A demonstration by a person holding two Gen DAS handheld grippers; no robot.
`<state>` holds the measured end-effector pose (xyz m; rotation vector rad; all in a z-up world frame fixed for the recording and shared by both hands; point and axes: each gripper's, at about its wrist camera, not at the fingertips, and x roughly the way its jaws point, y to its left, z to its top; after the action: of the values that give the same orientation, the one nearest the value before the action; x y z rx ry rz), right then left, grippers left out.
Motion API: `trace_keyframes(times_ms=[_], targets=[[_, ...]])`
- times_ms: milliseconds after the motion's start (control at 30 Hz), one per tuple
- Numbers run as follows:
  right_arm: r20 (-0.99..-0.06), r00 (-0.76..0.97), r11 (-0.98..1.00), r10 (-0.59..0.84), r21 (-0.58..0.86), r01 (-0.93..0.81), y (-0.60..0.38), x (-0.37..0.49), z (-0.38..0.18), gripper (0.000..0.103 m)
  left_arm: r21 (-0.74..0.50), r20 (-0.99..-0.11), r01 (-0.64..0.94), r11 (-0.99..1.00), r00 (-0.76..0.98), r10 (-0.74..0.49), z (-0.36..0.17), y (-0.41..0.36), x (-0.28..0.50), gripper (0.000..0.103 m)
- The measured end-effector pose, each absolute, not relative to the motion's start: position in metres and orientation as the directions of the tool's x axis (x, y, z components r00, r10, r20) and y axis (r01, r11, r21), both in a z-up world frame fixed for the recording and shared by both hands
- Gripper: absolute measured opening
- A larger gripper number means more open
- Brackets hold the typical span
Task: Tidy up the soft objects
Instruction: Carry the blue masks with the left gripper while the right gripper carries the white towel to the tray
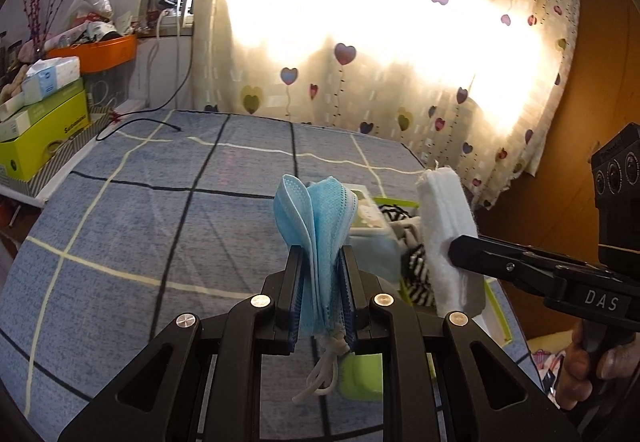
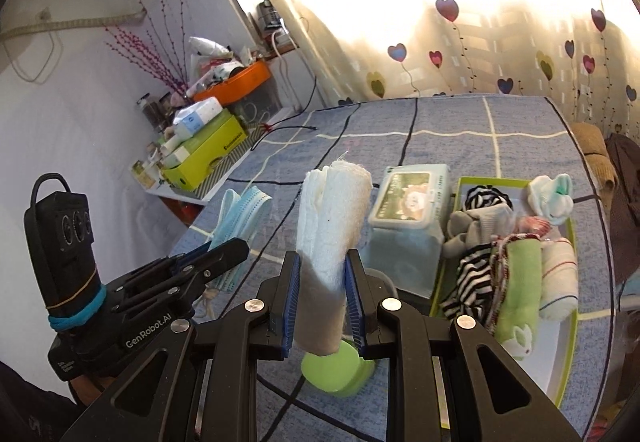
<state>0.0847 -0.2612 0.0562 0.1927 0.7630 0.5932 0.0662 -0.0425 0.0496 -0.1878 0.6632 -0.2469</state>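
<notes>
Right claw body (image 1: 602, 300): "DAS", white letters on black.
Left claw body (image 2: 148, 332): "GenRobot.AI", white print; smaller lines lower down too small to read.
Yellow-green box (image 2: 208, 156): dark side print, starts "S", rest unclear.
Wipes pack (image 2: 404, 198): label text illegible.

Two claws were in view, the left claw (image 1: 319, 284) and the right claw (image 2: 322, 292). There was one bunch of blue masks (image 1: 316, 226), its number of masks unclear, and one rolled white towel (image 2: 330, 226). One wipes pack (image 2: 406, 210) lay on the bed (image 2: 500, 122), beside one green-rimmed tray (image 2: 570, 322). In the tray were one green roll (image 2: 516, 298), one white striped roll (image 2: 560, 274), and two black-and-white striped bundles (image 2: 468, 282); other cloths there were too tangled to count. One green lid (image 2: 332, 370) showed below the towel.
</notes>
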Motion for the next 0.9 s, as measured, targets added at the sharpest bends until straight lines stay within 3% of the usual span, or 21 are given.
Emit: trace_keyframes(times_ms=[900], targets=[[-0.591,0.632,0.863,0.502,0.388,-0.324,-0.337,0.062,0.043,0.021,-0.235,-0.630,0.343,0.909,0.659,-0.411,0.041,-0.139,0.067,0.018]])
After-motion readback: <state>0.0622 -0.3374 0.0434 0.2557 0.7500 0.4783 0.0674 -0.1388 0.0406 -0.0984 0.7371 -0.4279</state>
